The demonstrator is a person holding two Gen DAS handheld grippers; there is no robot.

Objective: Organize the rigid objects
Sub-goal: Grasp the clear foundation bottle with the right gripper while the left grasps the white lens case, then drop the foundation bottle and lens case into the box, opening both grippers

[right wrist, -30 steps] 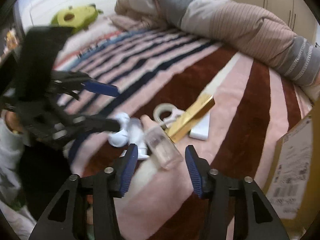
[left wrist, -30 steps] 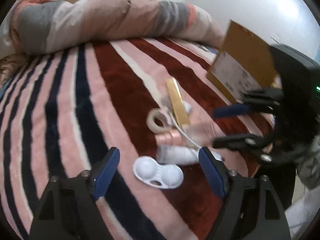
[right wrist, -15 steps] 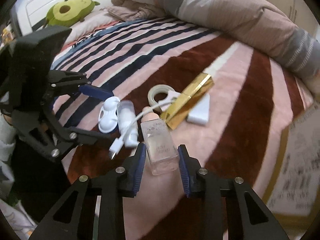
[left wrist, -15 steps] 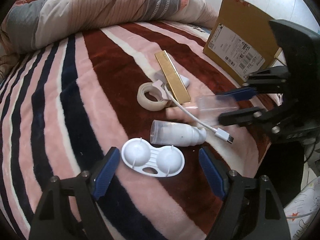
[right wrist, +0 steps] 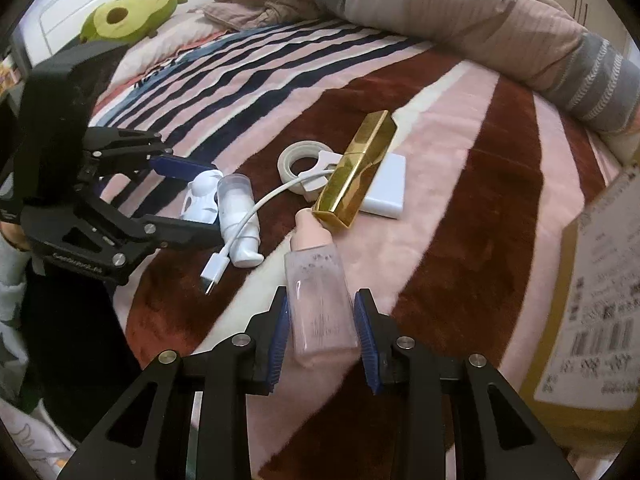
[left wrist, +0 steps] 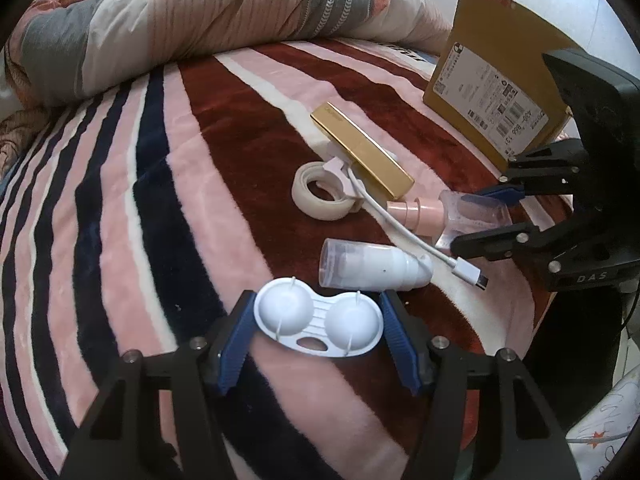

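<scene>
My left gripper (left wrist: pixel 318 330) is shut on a white contact lens case (left wrist: pixel 318 326) on the striped blanket. My right gripper (right wrist: pixel 322 332) is shut on a clear pink bottle (right wrist: pixel 320 304) with a pink cap; it also shows in the left wrist view (left wrist: pixel 452 216). A white pump bottle (left wrist: pixel 372 266) lies between them, with a white USB cable (left wrist: pixel 404 232) across it. A gold box (left wrist: pixel 360 150), a tape roll (left wrist: pixel 320 194) and a white flat box (right wrist: pixel 386 188) lie farther back.
A cardboard box (left wrist: pixel 492 92) with a shipping label stands at the bed's right edge. A rolled quilt (left wrist: pixel 200 20) lies along the far side. A green plush toy (right wrist: pixel 128 14) sits far left in the right wrist view.
My left gripper moved forward and closed on the lens case. My right gripper closed on the pink bottle and drew it slightly back.
</scene>
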